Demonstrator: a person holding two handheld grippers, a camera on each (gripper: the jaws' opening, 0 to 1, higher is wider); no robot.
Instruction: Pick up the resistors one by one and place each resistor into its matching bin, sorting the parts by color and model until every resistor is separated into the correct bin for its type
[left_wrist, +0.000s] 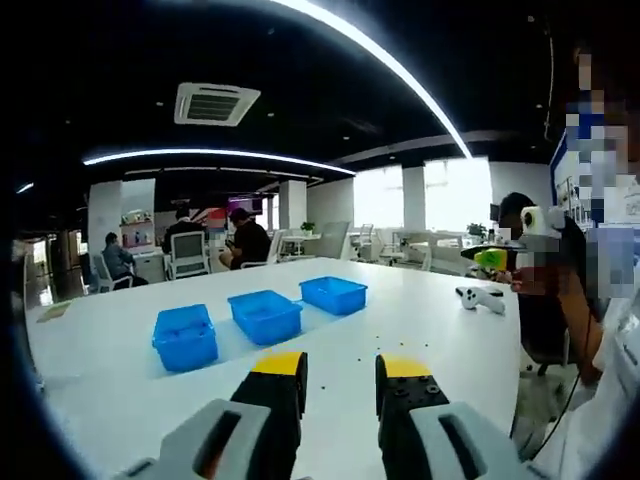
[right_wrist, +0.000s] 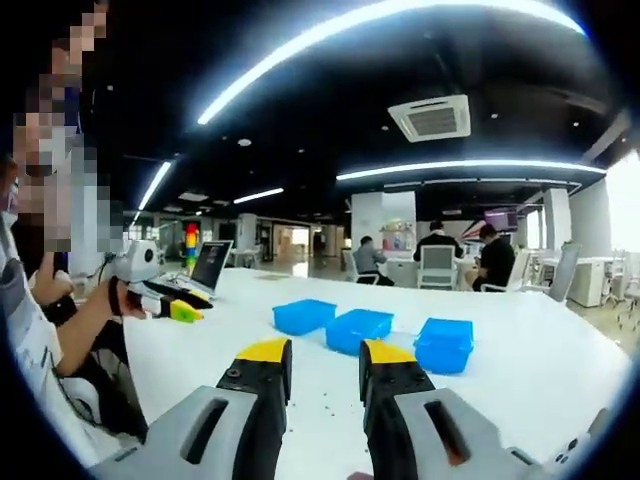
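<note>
Left gripper (left_wrist: 341, 372): yellow-tipped black jaws parted by a narrow gap, nothing between, hovering above white table (left_wrist: 440, 310). Right gripper (right_wrist: 326, 360): same look, jaws narrowly apart, nothing held, raised over the same table.

Resistors (left_wrist: 385, 330): tiny dark specks scattered loose on the tabletop just beyond the left jaw tips, between the jaws and the bins; similar specks (right_wrist: 322, 398) between the right jaws. Too small to tell color or model.

Risks, as judgement: parts very small against a narrow jaw gap, so likely to miss, pinch two at once, or flick one across the smooth table. Colors unreadable from this height, so wrong-bin drop likely without getting closer. Both grippers working the same patch, so possible collision. Bins light and shallow, could get nudged by a low approach.

Three blue plastic bins in a row, mid-table, well beyond the specks. Left bin (left_wrist: 185, 336), middle bin (left_wrist: 266, 315), far-right bin (left_wrist: 334, 294) in left gripper view; close together but apart. Contents: cannot tell, interiors look plain blue, any parts too small to see. No labels visible.

Further: white game-type controller (left_wrist: 481, 298) on the table's right side. Open laptop (right_wrist: 211, 263) at the far table edge in right gripper view. Background: office, seated people at desks (left_wrist: 245, 240), ceiling light strips.
</note>
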